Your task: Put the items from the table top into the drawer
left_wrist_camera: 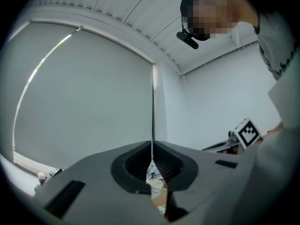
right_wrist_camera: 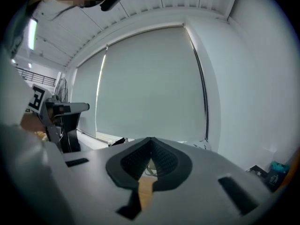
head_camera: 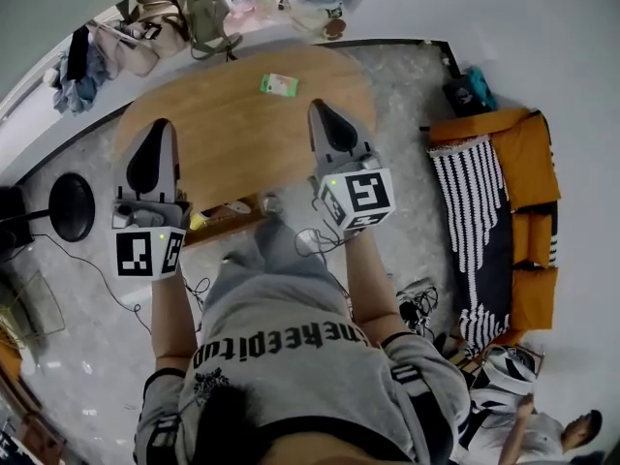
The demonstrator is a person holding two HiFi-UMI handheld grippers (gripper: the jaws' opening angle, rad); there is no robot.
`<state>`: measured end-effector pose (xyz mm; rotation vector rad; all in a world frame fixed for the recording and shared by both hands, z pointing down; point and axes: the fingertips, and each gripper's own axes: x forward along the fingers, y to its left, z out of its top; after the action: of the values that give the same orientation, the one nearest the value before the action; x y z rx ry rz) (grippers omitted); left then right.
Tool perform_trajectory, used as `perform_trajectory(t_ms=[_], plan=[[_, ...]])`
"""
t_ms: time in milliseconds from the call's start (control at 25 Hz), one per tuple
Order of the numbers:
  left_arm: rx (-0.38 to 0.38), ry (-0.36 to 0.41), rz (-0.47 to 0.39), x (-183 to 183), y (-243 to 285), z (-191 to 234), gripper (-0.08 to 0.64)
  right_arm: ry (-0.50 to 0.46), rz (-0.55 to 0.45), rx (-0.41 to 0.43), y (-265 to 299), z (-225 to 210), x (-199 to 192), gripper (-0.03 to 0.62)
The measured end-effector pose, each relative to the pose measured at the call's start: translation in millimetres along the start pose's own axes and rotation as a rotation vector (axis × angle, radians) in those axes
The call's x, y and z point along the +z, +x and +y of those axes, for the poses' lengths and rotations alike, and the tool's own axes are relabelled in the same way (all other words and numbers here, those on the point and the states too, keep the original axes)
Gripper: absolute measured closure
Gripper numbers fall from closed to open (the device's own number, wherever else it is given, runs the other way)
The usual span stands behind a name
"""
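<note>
A small green and white packet [head_camera: 279,84] lies on the far half of the oval wooden table [head_camera: 223,129]. My left gripper [head_camera: 161,124] hovers over the table's near left part, its jaws together with nothing between them. My right gripper [head_camera: 318,106] is over the near right part, just right of and nearer than the packet, also shut and empty. In the left gripper view the left gripper [left_wrist_camera: 151,144] points at a pale blind and wall. The right gripper [right_wrist_camera: 150,139] faces a similar blind. Under the table's near edge a wooden drawer-like ledge [head_camera: 225,217] shows, with a yellow thing in it.
Bags and clutter [head_camera: 184,17] line the far wall. A black round stand [head_camera: 71,206] is on the floor at the left with cables. An orange sofa with a striped throw [head_camera: 504,192] is at the right. Another person [head_camera: 572,432] sits at the lower right.
</note>
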<state>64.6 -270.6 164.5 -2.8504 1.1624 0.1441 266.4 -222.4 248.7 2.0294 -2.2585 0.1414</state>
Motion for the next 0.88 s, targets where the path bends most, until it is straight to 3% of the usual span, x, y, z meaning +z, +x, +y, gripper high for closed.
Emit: perform_trajectory(t_ms=[520,880], plan=[[0.027,-0.043,0.113,-87.4,70.5,6.4,0.546,-0.026,0.304,0.176,103.8,-54.4,-138.3,0.568],[0.028,-0.08,0.182,-148.8,97.8,8.7,0.546,-0.083,0.462,0.324,158.1,-75.9,-242.5,0.461]])
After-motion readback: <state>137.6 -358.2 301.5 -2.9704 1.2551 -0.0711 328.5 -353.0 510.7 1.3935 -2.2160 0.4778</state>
